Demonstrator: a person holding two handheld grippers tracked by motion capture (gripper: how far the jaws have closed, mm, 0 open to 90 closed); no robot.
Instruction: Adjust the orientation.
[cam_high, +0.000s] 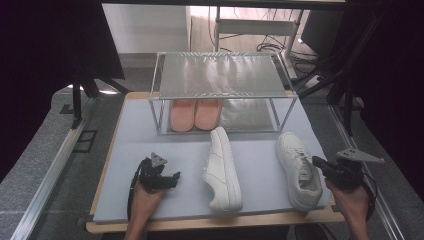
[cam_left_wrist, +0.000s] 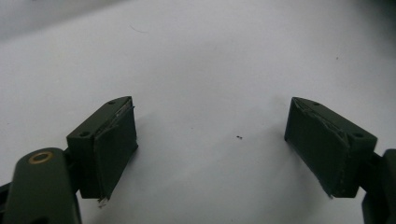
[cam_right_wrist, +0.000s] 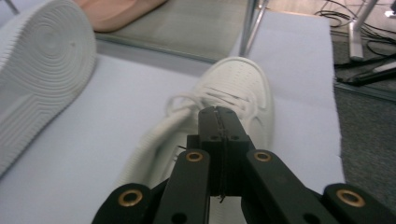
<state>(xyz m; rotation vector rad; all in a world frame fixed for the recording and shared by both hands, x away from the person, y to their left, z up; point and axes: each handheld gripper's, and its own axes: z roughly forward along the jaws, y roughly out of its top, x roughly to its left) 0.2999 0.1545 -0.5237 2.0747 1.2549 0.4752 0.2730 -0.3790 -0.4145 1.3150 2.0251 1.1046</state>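
Two white sneakers lie on the pale blue mat (cam_high: 135, 150). One sneaker (cam_high: 222, 170) rests on its side at the middle, its ribbed sole (cam_right_wrist: 42, 70) facing my right gripper. The other sneaker (cam_high: 298, 170) stands upright at the right. My right gripper (cam_high: 316, 161) is shut, its jaws pressed together just above that sneaker's laces and opening (cam_right_wrist: 243, 84), with nothing visible between them (cam_right_wrist: 218, 112). My left gripper (cam_high: 175, 176) is open, low over bare mat left of the middle sneaker, its jaws wide apart and empty (cam_left_wrist: 210, 126).
A two-tier metal shoe rack (cam_high: 222, 75) stands at the back of the mat, with a pair of pink slippers (cam_high: 195, 114) on the left of its lower shelf. A rack leg (cam_right_wrist: 252, 23) rises beyond the right sneaker. Cables (cam_right_wrist: 359, 14) lie on the floor to the right.
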